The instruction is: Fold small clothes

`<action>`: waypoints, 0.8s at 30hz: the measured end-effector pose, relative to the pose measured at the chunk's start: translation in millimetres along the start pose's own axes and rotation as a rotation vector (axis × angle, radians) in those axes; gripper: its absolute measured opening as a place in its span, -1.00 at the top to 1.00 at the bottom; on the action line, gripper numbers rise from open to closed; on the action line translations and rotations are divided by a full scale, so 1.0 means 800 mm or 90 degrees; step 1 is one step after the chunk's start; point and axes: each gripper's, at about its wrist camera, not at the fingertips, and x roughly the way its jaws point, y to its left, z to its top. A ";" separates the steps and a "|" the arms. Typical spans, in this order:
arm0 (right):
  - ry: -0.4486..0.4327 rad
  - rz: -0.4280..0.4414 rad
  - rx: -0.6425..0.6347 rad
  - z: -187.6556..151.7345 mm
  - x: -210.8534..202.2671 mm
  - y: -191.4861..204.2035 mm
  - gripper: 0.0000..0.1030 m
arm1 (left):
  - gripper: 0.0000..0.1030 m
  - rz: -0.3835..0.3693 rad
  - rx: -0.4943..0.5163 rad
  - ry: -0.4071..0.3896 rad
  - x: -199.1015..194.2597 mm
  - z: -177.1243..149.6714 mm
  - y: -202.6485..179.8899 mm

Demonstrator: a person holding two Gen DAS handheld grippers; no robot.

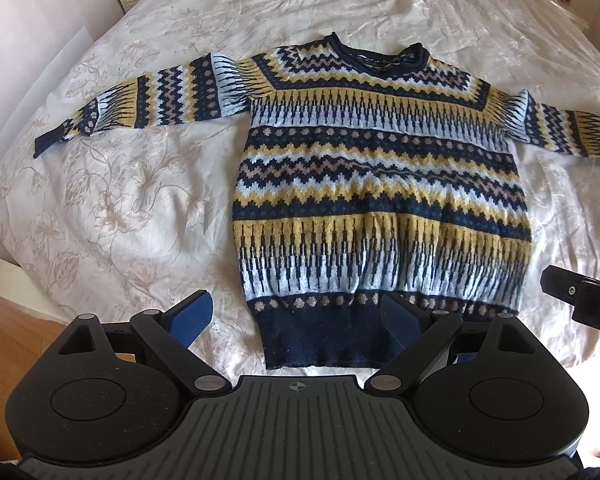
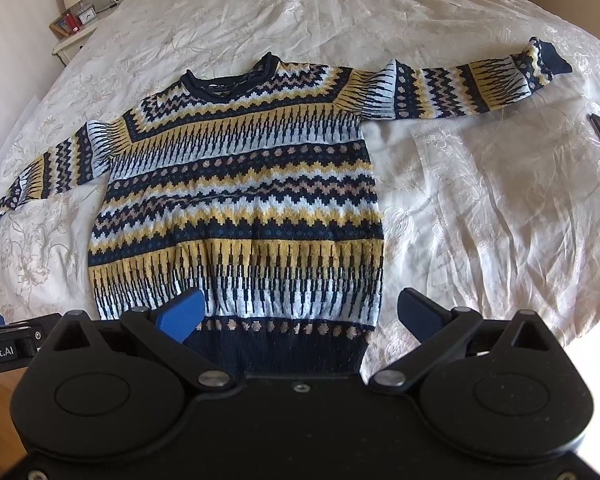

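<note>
We hold both tongs released over the sweater (image 1: 380,184), which lies flat on the bed (image 1: 120,200): left tongs (image 1: 298,322) above its navy hem, right tongs (image 2: 300,316) likewise. Its long axis runs away from us, collar farthest, sleeves spread sideways. Pinching one knit layer only could drag and bunch it.

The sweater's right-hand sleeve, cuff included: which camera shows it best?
The right wrist view: the whole sleeve lies stretched out to its navy cuff. In the left wrist view that sleeve runs off the picture's edge, cuff unseen.
</note>
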 end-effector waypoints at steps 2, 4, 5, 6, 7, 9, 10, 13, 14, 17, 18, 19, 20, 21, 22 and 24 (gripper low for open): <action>0.003 0.002 0.001 0.000 0.000 -0.001 -0.98 | -0.78 0.000 0.000 0.003 0.001 -0.001 0.000; 0.006 0.003 0.001 0.000 0.001 0.000 -0.98 | -0.78 0.001 0.001 0.004 0.001 -0.002 -0.001; 0.007 0.004 0.000 0.000 0.002 0.000 -0.98 | -0.78 0.002 0.002 0.005 0.001 -0.002 -0.002; 0.008 0.005 0.000 0.000 0.002 0.000 -0.98 | -0.78 0.002 0.003 0.005 0.002 -0.002 -0.002; 0.008 0.005 0.000 -0.001 0.003 0.000 -0.98 | -0.78 0.001 0.003 0.006 0.002 -0.002 -0.002; 0.010 0.006 0.001 -0.001 0.003 -0.001 -0.98 | -0.78 -0.001 0.003 0.007 0.002 -0.002 -0.003; 0.010 0.007 0.001 -0.001 0.003 -0.001 -0.98 | -0.78 -0.001 0.004 0.008 0.003 -0.002 -0.003; 0.011 0.007 0.002 -0.001 0.004 -0.002 -0.98 | -0.78 -0.001 0.005 0.009 0.003 -0.002 -0.003; 0.011 0.008 0.002 -0.002 0.004 -0.002 -0.98 | -0.78 -0.001 0.005 0.009 0.003 -0.002 -0.003; 0.014 0.010 0.004 -0.002 0.005 -0.004 -0.98 | -0.78 -0.001 0.006 0.009 0.003 -0.003 -0.004; 0.015 0.011 0.004 -0.003 0.005 -0.005 -0.98 | -0.78 -0.001 0.006 0.009 0.003 -0.003 -0.004; 0.015 0.011 0.005 -0.003 0.005 -0.005 -0.98 | -0.78 -0.001 0.006 0.010 0.004 -0.004 -0.004; 0.015 0.011 0.005 -0.003 0.005 -0.005 -0.98 | -0.78 -0.001 0.007 0.011 0.004 -0.004 -0.005; 0.016 0.011 0.005 -0.003 0.006 -0.005 -0.98 | -0.78 -0.001 0.007 0.012 0.005 -0.005 -0.005; 0.017 0.012 0.006 -0.003 0.006 -0.006 -0.98 | -0.78 -0.001 0.007 0.013 0.006 -0.004 -0.006; 0.018 0.013 0.006 -0.004 0.007 -0.006 -0.98 | -0.78 -0.001 0.008 0.016 0.007 -0.004 -0.007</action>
